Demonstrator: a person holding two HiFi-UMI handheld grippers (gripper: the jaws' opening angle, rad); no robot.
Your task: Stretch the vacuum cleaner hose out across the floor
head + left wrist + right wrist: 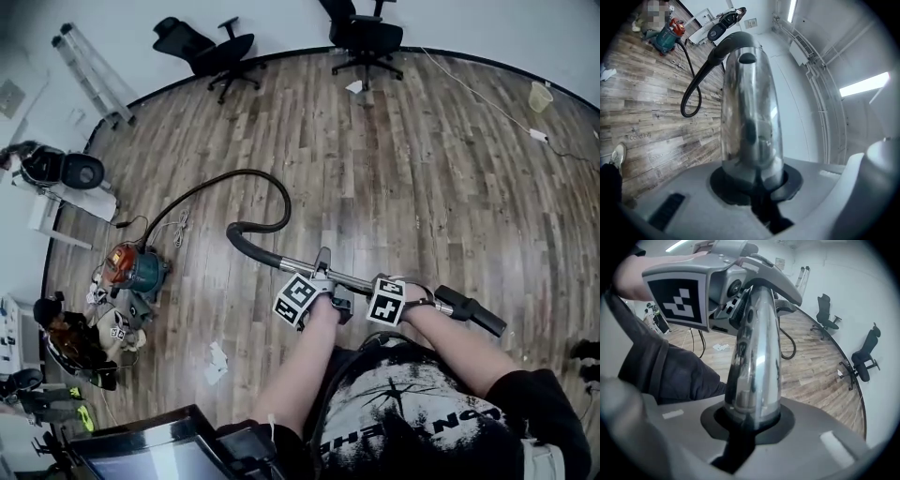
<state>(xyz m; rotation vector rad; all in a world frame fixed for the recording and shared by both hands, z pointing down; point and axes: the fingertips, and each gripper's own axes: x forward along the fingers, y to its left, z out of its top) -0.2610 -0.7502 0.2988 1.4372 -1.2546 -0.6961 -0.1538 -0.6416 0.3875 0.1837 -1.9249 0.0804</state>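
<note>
A red and teal vacuum cleaner (129, 268) stands on the wood floor at the left. Its black hose (274, 192) rises in a loop and curls back to a chrome wand tube (302, 266), which ends in a black handle (473, 314) at the right. My left gripper (322, 279) is shut on the tube near the hose end. My right gripper (394, 284) is shut on it closer to the handle. The left gripper view looks along the tube (750, 117) to the hose (691, 91) and the vacuum cleaner (669, 35). In the right gripper view the tube (754, 362) runs up to the left gripper's marker cube (677, 296).
Two black office chairs (208, 47) (366, 33) stand by the far wall. A folded ladder (89, 75) leans at the back left. A person (67, 337) crouches beside the vacuum cleaner. A paper scrap (216, 362) lies on the floor, and a white cable (487, 101) runs at the far right.
</note>
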